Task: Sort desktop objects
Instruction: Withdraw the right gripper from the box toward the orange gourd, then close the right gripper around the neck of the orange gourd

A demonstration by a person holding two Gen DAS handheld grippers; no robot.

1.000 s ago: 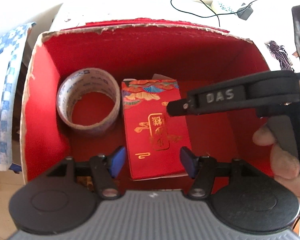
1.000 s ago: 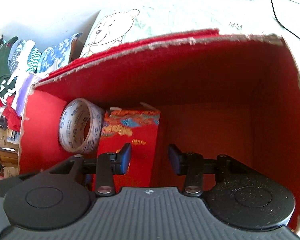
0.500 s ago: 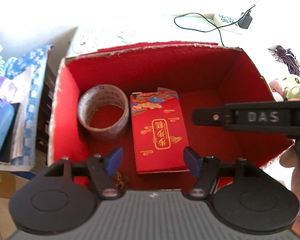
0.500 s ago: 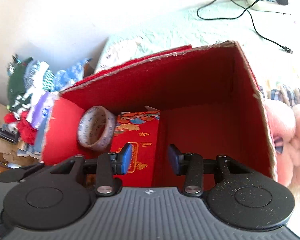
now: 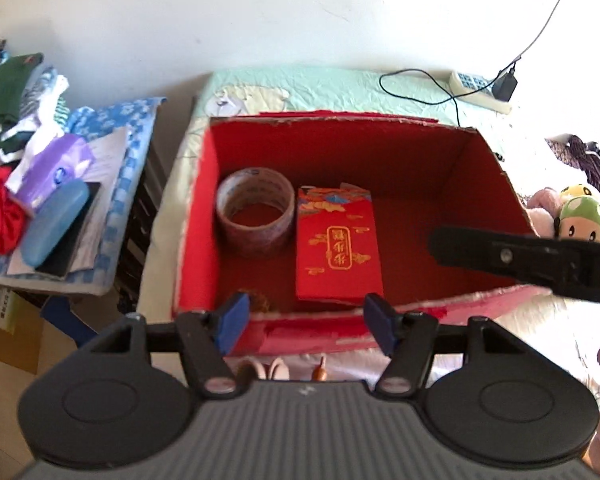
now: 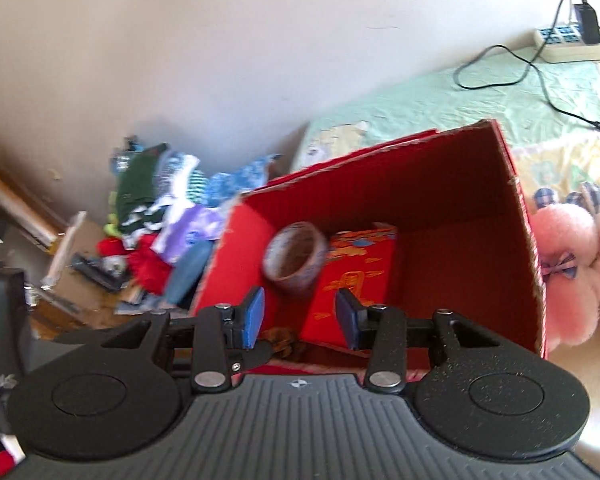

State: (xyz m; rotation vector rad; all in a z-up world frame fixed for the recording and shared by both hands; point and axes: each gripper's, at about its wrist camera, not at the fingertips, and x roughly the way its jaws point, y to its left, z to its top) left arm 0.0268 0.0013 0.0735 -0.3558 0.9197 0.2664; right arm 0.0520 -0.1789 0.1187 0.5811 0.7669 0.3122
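Note:
An open red box (image 5: 198, 216) sits on a pale green bedsheet. Inside lie a roll of printed tape (image 5: 260, 246) at the left and a red envelope with gold print (image 5: 338, 248) beside it. A small brown item (image 5: 256, 302) rests in the box's near left corner. My left gripper (image 5: 306, 322) hovers above the near rim, its jaws closing with nothing between them. My right gripper (image 6: 300, 316) is open and empty, over the box (image 6: 460, 184), with the tape (image 6: 294, 276) and envelope (image 6: 352, 276) beyond. The right gripper's black arm (image 5: 540, 260) crosses the left wrist view.
Left of the box, a blue glasses case (image 5: 54, 226), a purple tissue pack (image 5: 56, 168) and clothes are piled up. A power strip (image 5: 476, 90) with a black cable lies behind. Pink plush toys (image 6: 572, 272) and a green mushroom plush (image 5: 582, 212) crowd the box's right side.
Both grippers have drawn back and up out of the box, so the whole box and its surroundings show. The right gripper's arm has slid toward the right edge of the left wrist view.

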